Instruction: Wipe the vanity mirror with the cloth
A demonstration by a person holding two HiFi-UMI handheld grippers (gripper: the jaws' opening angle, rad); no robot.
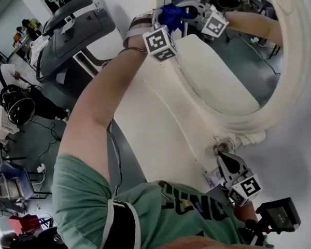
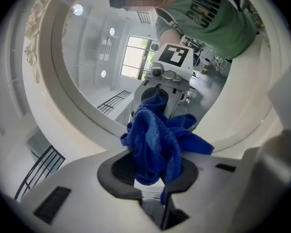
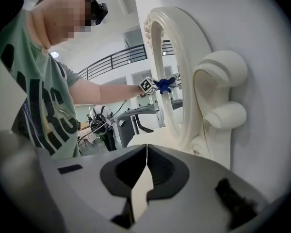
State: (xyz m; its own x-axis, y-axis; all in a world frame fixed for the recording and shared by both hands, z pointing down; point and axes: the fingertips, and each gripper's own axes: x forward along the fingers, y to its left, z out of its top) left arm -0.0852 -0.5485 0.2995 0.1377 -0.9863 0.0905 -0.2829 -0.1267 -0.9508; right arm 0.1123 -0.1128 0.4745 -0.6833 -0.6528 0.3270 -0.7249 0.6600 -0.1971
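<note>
Left gripper view: the jaws are clamped on a bunched blue cloth (image 2: 155, 140). The wad sticks out past the left gripper (image 2: 150, 176) tips. Its far end meets its own reflection in the mirror (image 2: 102, 67) glass, so the cloth is against the glass, near the lower curve of the white frame (image 2: 63, 115). The reflection shows the gripper's marker cube and the person's green shirt.

Head view: the left arm is stretched out across the white table (image 1: 150, 128) and the left gripper (image 1: 168, 24) is at the top of the picture. The cloth (image 1: 172, 14) is at the mirror (image 1: 212, 71) surface, just inside the left side of the frame (image 1: 295, 61). The right gripper (image 1: 223, 158) is low, just beside the scrolled foot of the frame. I cannot tell whether it touches the foot.

Right gripper view: the jaws are closed tip to tip, with nothing between them. The right gripper (image 3: 146, 148) looks along the mirror's edge. The ornate frame (image 3: 184, 81) stands upright against the white wall (image 3: 262, 42). The cloth (image 3: 163, 85) is visible far off at the glass, well apart from this gripper.
</note>
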